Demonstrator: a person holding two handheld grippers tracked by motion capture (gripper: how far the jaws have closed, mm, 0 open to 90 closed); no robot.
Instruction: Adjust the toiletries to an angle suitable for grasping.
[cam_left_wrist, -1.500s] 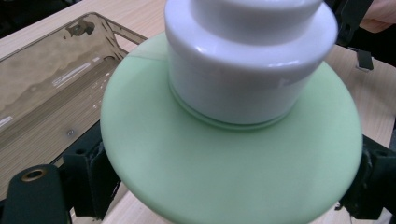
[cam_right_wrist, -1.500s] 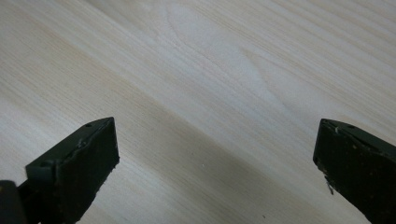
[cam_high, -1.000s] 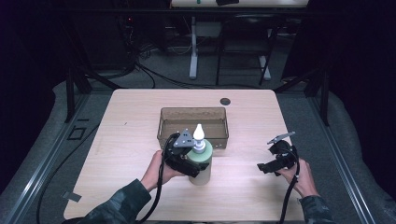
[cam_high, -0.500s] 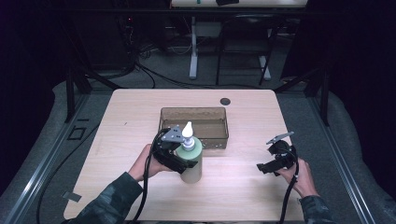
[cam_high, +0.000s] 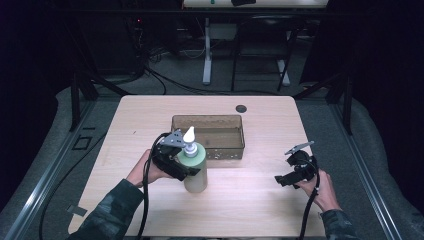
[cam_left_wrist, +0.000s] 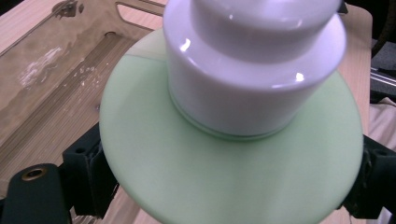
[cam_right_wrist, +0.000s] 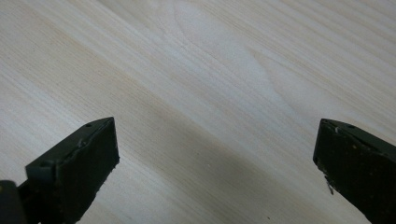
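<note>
Since the earlier frames, the bottle (cam_high: 194, 167) is being carried from the table's middle toward 9 o'clock, and it is now being held upright just short of the tray's (cam_high: 235, 148) near left corner. Its green body is being clamped by the left gripper (cam_high: 184, 169), whose jaws are being pressed against both sides of it, as is being shown in the left gripper view, where the bottle's (cam_left_wrist: 224, 158) green shoulder and white cap are being seen from above between the two black jaws. Whether its base is touching the table (cam_high: 240, 210) cannot be told. The brown tray is being seen at 12 o'clock of the bottle, just beside it, and its wall (cam_left_wrist: 51, 79) is being shown beyond the bottle in the left gripper view.

The right gripper (cam_high: 292, 176) is being kept where it was, at 3 o'clock of the bottle and well apart from it, low over the table near the right edge. Its jaws are being held wide apart around nothing, with bare wood (cam_right_wrist: 210, 93) lying between them.

A small dark disc (cam_high: 241, 108) is being seen at 12 o'clock beyond the tray.
</note>
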